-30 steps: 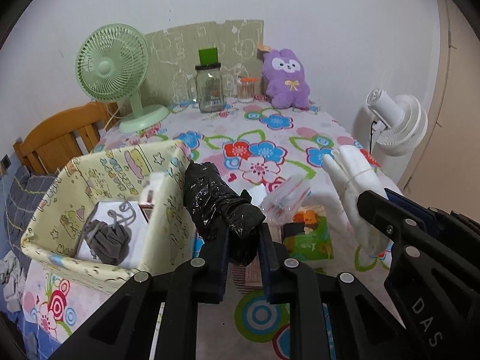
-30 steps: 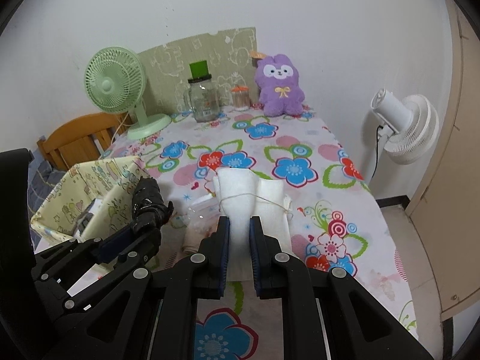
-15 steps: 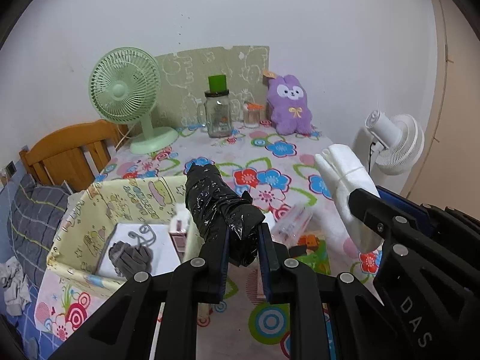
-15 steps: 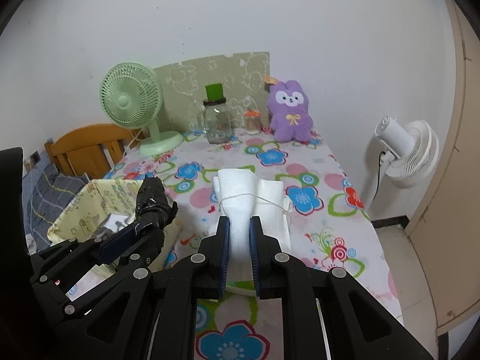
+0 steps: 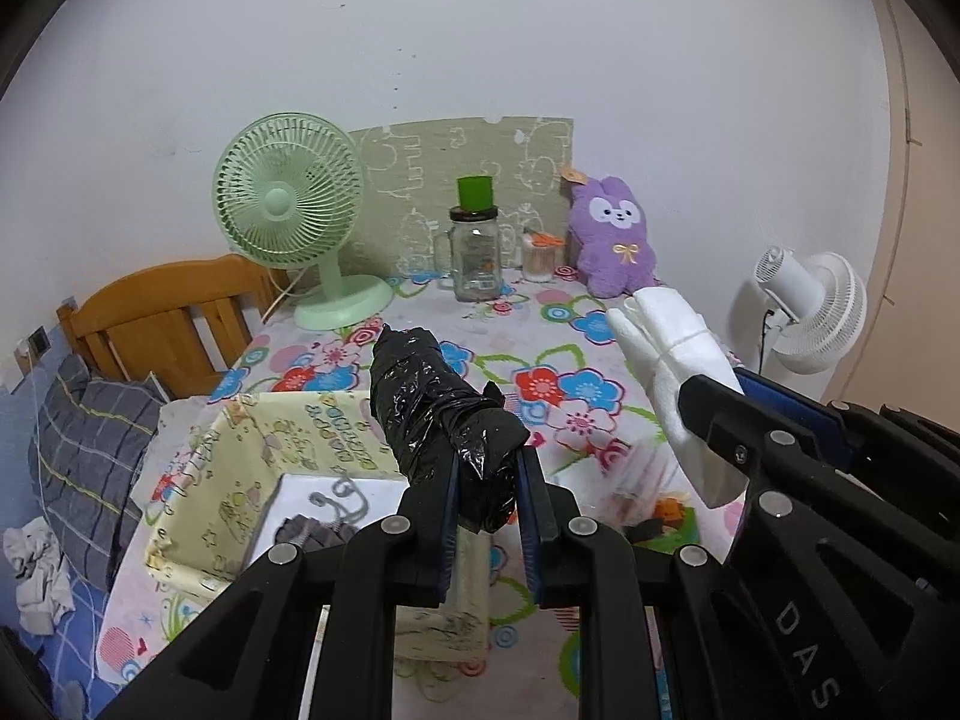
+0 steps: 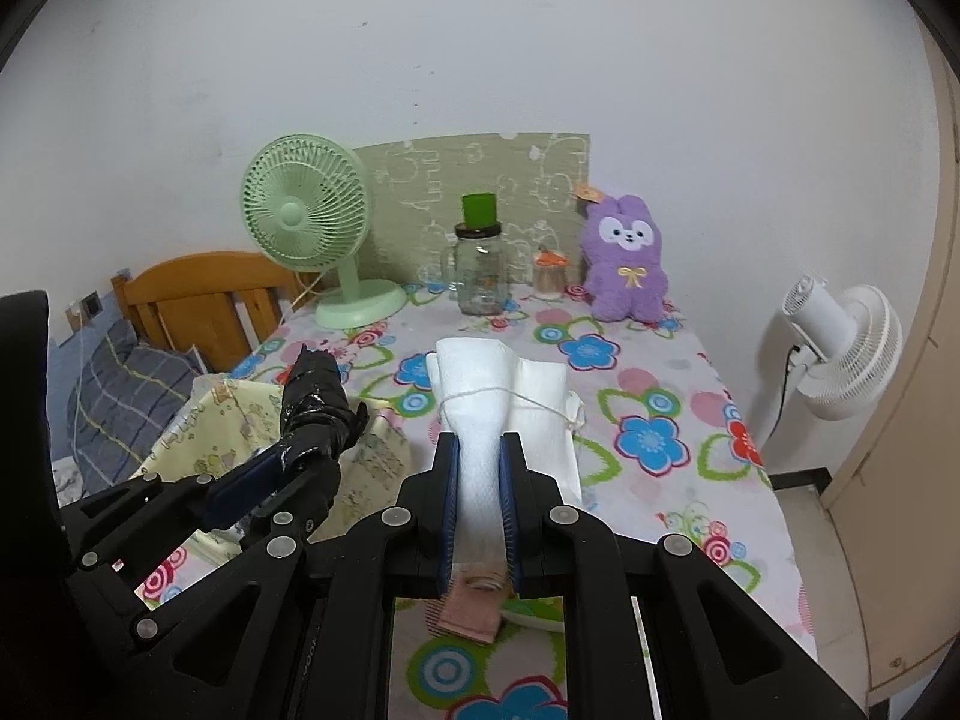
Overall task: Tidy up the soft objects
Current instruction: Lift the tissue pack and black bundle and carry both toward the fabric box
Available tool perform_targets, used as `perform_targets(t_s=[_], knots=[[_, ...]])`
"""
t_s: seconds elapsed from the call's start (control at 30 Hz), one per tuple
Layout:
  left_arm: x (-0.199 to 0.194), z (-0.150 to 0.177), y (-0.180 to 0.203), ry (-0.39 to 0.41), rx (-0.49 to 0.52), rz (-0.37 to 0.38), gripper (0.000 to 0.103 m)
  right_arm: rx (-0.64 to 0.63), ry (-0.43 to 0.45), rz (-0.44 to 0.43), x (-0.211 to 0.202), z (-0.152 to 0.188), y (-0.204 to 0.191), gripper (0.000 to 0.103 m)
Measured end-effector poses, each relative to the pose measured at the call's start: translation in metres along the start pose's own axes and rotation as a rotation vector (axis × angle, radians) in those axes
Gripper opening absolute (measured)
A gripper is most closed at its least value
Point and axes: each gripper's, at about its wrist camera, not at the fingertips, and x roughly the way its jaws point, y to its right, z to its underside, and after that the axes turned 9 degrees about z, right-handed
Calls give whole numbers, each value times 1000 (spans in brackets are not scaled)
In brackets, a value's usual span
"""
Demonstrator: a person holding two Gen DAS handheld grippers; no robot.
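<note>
Flowered table [image 6: 690, 360] against a white wall, yellow box [image 5: 240, 480] at its left edge, likely the bin for soft things. Left hand-held gripper [image 5: 486, 498] clamped on a black plastic bundle [image 5: 432, 408], raised above the box, apparently to clear its rim. Right hand-held gripper [image 6: 480, 480] pinching a tied white cloth roll [image 6: 480, 396], lifted above mid-table, probably awaiting its turn.

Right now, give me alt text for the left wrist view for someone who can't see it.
The left gripper holds a black plastic-wrapped bundle above a yellow fabric bin on a flowered table. At right, the right gripper holds a string-tied white cloth bundle; a green fan, glass jar and purple plush rabbit stand behind.
</note>
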Motion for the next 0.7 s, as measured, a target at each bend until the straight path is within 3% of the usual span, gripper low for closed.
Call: perform_targets(t_s=[0.7], knots=[[3, -9, -62, -6, -14, -49, 16, -69, -7, -107, 27, -22, -64, 16]])
